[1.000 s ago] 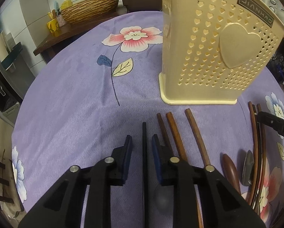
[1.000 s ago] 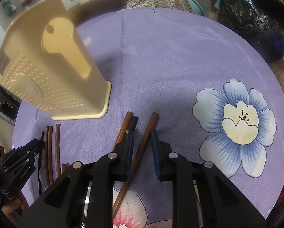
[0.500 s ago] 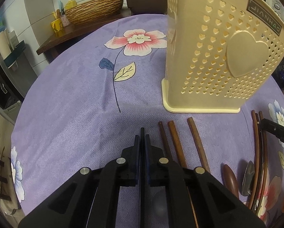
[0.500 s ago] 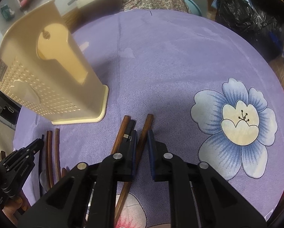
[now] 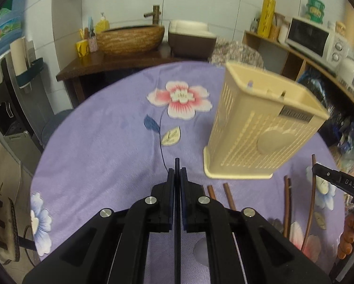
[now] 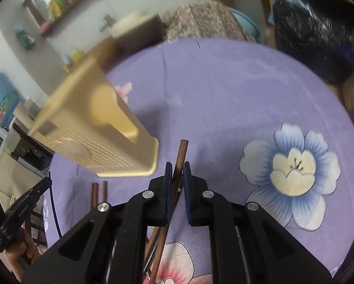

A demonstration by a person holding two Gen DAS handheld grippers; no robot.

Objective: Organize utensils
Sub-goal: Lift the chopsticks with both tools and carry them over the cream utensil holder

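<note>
My left gripper (image 5: 177, 174) is shut on a thin black utensil handle (image 5: 177, 165) and holds it above the purple cloth. My right gripper (image 6: 177, 169) is shut on a brown wooden utensil handle (image 6: 182, 151), also lifted. The cream perforated utensil holder (image 5: 259, 127) stands upright ahead and to the right of the left gripper; in the right wrist view it (image 6: 91, 132) is ahead and to the left. Several brown wooden utensils (image 5: 226, 194) lie on the cloth in front of the holder. The right gripper shows in the left wrist view (image 5: 338, 182).
The round table has a purple flowered cloth (image 5: 106, 142). A wooden side table (image 5: 120, 61) with a woven basin stands behind it. A microwave (image 5: 319, 40) sits on a shelf at the right. A black bag (image 6: 314, 30) is beyond the table's far edge.
Both grippers closed on their utensils and then rose from the cloth, lifting the black handle and the brown handle. The holder now looks smaller and farther below.
</note>
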